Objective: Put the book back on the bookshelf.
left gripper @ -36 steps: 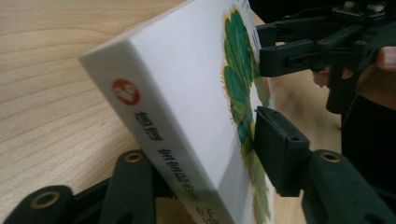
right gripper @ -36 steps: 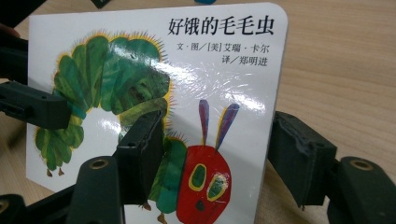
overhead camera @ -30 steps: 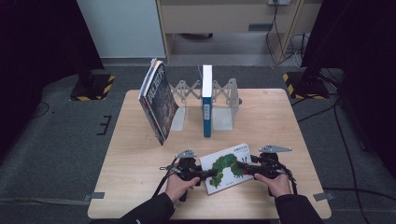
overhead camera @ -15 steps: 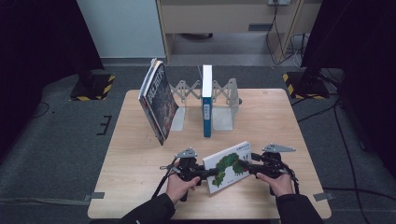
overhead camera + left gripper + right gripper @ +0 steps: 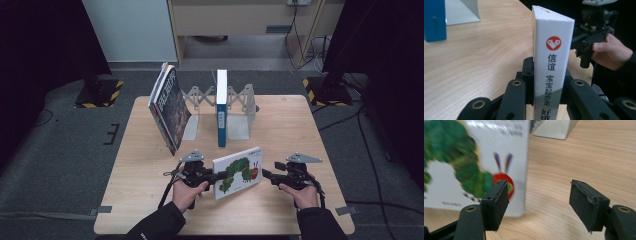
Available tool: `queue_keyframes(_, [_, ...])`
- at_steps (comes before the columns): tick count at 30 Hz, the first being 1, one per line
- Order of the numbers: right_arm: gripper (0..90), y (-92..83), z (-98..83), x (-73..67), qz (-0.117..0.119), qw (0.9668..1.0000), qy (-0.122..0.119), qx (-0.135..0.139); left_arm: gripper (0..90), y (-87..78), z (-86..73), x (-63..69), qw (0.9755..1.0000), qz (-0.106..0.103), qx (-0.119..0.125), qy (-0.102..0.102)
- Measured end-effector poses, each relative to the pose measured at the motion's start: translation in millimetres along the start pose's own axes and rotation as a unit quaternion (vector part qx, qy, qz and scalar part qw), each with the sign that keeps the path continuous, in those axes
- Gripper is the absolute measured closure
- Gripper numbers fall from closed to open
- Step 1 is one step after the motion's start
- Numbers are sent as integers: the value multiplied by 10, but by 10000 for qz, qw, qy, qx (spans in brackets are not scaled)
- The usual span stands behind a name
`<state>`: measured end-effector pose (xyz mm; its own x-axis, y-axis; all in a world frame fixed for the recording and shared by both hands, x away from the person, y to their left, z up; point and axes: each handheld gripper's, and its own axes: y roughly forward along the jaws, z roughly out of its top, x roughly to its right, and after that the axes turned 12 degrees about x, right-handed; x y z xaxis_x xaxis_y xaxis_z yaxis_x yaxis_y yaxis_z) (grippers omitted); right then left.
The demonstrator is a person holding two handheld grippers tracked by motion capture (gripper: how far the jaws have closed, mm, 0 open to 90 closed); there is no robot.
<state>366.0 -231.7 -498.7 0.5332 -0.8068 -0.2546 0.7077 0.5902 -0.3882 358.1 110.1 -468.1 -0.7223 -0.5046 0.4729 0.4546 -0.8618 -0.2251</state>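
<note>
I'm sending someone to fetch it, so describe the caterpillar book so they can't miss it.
On the wooden table, look at the near edge, in front of the metal rack. The caterpillar book stands there in the left claw: white, with a green caterpillar, unlike the blue book.

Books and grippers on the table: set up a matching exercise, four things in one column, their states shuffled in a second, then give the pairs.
Things
1. caterpillar book
2. blue book
3. dark book
4. right gripper

States
A. leans tilted at the left end of the rack
B. open, jaws apart, beside a cover
C. stands upright between metal bookends
D. clamped at its spine by the left gripper

Pairs: 1-D, 2-C, 3-A, 4-B
</note>
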Motion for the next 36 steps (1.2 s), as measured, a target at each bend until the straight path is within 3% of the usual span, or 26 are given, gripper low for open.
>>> queue_keyframes(6, [279, -5, -31, 71, -332, 9992, -146, -192, 746, -58, 86, 3, 9998, 122, 102, 98])
queue_keyframes(9, [246, 0, -66, 139, -553, 9970, -264, -478, 747, -94, 140, -3, 9996, 198, 172, 125])
queue_keyframes(19, [161, -27, -147, 282, -1014, 9905, -463, -802, 747, -183, 347, -1, 9975, 438, 458, 326])
queue_keyframes(26, [87, -20, -195, 334, -1172, 9864, -532, -1024, 747, -224, 470, -1, 9956, 548, 629, 424])
queue_keyframes(36, [42, 4, -246, 364, -1348, 9810, -662, -1228, 747, -199, 661, 13, 9908, 781, 955, 557])
